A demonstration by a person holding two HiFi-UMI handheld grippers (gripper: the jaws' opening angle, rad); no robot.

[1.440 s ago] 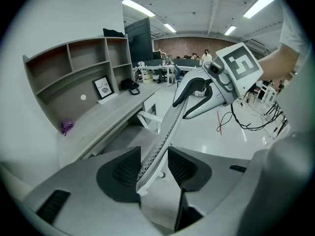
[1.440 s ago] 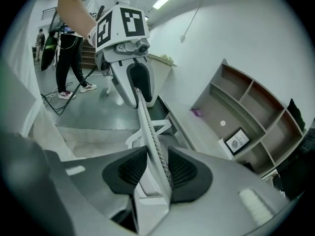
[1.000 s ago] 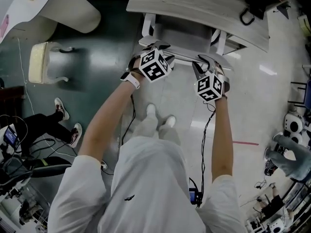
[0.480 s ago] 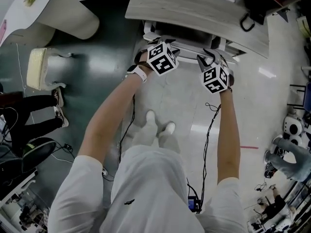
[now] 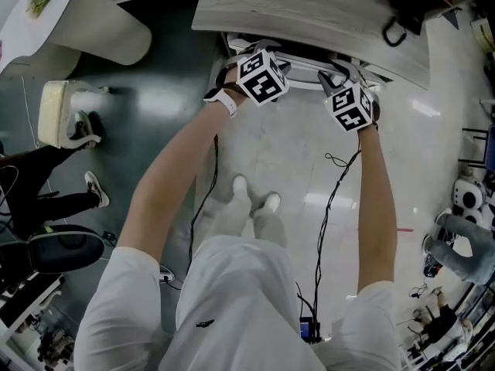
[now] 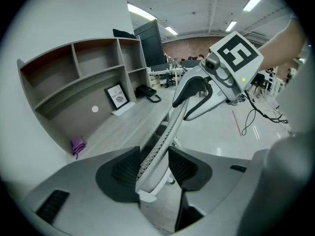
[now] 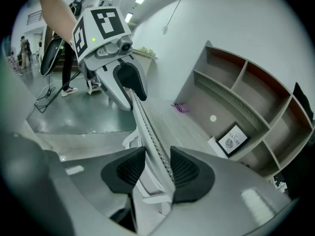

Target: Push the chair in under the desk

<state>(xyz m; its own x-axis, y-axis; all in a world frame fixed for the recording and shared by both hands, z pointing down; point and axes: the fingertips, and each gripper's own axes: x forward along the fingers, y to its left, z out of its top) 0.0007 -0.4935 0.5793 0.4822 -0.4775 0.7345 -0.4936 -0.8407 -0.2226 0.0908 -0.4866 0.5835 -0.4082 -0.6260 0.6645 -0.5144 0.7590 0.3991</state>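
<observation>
**Head view.** Looks steeply down on a glossy pale floor (image 5: 286, 153), dark green toward the left. Shows a grey wood-grain desk (image 5: 309, 18) across the top edge and a white curved counter (image 5: 93, 14) in the top left corner. Shows the chair (image 5: 305, 58), white-framed, tucked beneath the desk's near edge, with only the top of its backrest in sight. Shows the left gripper (image 5: 251, 51) and the right gripper (image 5: 339, 74) on that backrest, side by side and apart. At the left edge of the floor: a cream padded seat (image 5: 54, 110) and a bystander's legs (image 5: 54, 199).

**Left gripper view.** Shows the left gripper (image 6: 157, 168) with both dark ribbed pads pressed on the backrest's top rim, a white frame edged with grey mesh. Farther along the same rim: the right gripper (image 6: 184, 104). Along the desk's far edge: a shelf unit (image 6: 78, 68) of open compartments. Beneath its lowest shelf: a framed picture (image 6: 117, 96) standing on the desk, and a purple cloth (image 6: 77, 145) in the desk's left corner against the back panel.

**Right gripper view.** Shows the right gripper (image 7: 157, 168) astride the backrest rim. Jaws wide, having just been opening, with a thin gap beside one pad and no clamp on the rim. Beyond, on the same rim: the left gripper (image 7: 130, 90). To the right: the shelf unit, with the framed picture under its lowest shelf and the purple cloth farther along the desk.
</observation>
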